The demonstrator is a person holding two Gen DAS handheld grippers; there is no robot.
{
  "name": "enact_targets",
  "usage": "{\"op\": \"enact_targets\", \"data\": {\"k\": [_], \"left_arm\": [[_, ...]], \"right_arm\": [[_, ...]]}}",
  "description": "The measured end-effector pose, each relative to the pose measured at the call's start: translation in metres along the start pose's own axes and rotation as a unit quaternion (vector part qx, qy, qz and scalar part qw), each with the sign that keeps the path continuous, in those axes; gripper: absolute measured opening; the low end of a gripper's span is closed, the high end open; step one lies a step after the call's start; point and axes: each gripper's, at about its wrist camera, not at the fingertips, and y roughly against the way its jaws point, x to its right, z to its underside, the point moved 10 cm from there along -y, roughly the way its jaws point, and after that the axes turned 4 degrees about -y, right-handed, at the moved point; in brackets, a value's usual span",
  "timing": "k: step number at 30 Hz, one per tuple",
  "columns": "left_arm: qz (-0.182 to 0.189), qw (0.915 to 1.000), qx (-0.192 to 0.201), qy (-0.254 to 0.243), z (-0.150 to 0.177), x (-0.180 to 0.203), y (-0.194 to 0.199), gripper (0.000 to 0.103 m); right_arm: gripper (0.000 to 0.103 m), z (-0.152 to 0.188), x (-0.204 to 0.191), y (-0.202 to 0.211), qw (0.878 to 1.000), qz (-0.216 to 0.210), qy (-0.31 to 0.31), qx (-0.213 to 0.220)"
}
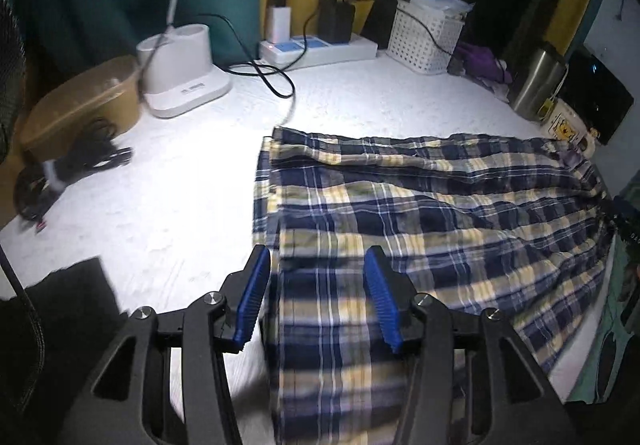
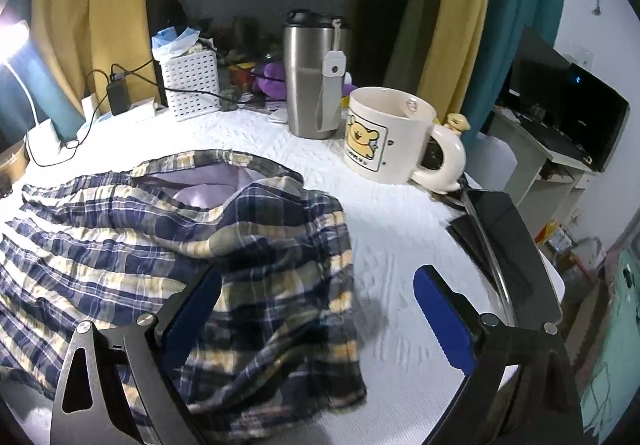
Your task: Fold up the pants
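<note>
Left gripper (image 1: 318,297) jaws stood partly apart above the pants (image 1: 420,213), blue ribbed pads clear of the cloth. Right gripper (image 2: 320,325) jaws were wide, nothing pinched. Pants: crinkled navy-and-yellow plaid, lilac lining at the waistband, lying on the white textured table cover (image 2: 400,229), near a glossy mug (image 2: 384,133).

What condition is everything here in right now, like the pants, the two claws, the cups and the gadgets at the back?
Plaid pants: lying rumpled on the white table, waistband gaping open.
Left claw: open above the pants, gripping nothing.
Right claw: open wide, cloth between its fingers, not pinched.
Steel tumbler: upright, lid on.
Bear mug: upright.
Power strip: chargers plugged in.
</note>
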Motion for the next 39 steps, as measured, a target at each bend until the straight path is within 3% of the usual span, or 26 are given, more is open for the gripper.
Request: {"op": "enact_targets", "data": {"k": [3, 4, 5, 6, 13, 20, 22, 24, 26, 27, 32, 39], "left_arm": [[-0.011, 0.9999, -0.009, -0.006, -0.002, -0.003, -0.015, 0.049], [-0.012, 0.9999, -0.009, -0.006, -0.003, -0.004, -0.017, 0.042], [-0.014, 0.9999, -0.005, -0.009, -0.004, -0.005, -0.019, 0.003], [-0.02, 0.9997, -0.008, -0.013, -0.004, -0.006, -0.021, 0.0], [-0.056, 0.9984, -0.006, -0.005, -0.005, -0.03, -0.021, 0.0], [-0.041, 0.9989, -0.019, 0.016, -0.007, -0.035, -0.02, 0.001], [-0.043, 0.9988, -0.016, 0.018, -0.01, -0.036, -0.013, 0.005], [-0.051, 0.9985, -0.011, 0.017, -0.015, -0.038, -0.007, 0.019], [-0.05, 0.9986, -0.001, 0.015, -0.023, -0.039, -0.003, 0.052], [-0.049, 0.9987, 0.002, 0.014, -0.027, -0.04, -0.004, 0.057], [-0.043, 0.9991, 0.006, -0.006, -0.048, -0.039, -0.017, 0.058], [-0.022, 0.999, 0.009, -0.038, -0.071, -0.027, -0.042, 0.058]], "right_arm": [[0.097, -0.001, -0.001, -0.006, 1.0, 0.0, 0.003, -0.005], [0.097, -0.001, -0.001, -0.007, 1.0, 0.0, 0.003, -0.005], [0.097, -0.002, -0.001, -0.009, 1.0, 0.0, 0.002, -0.006], [0.097, -0.002, -0.001, -0.01, 1.0, 0.0, 0.002, -0.007], [0.097, -0.004, -0.011, -0.017, 1.0, -0.01, 0.003, -0.009], [0.097, -0.001, -0.019, -0.025, 1.0, -0.008, 0.008, -0.018], [0.097, -0.005, -0.019, -0.022, 1.0, -0.007, 0.01, -0.012], [0.097, -0.011, -0.02, -0.018, 1.0, -0.006, 0.011, -0.005], [0.097, -0.019, -0.022, -0.015, 1.0, -0.006, 0.011, 0.005], [0.097, -0.023, -0.023, -0.013, 1.0, -0.007, 0.011, 0.01], [0.097, -0.039, -0.043, -0.01, 0.999, -0.026, 0.021, 0.019], [0.097, -0.044, -0.091, -0.025, 0.996, -0.07, 0.048, -0.002]]}}
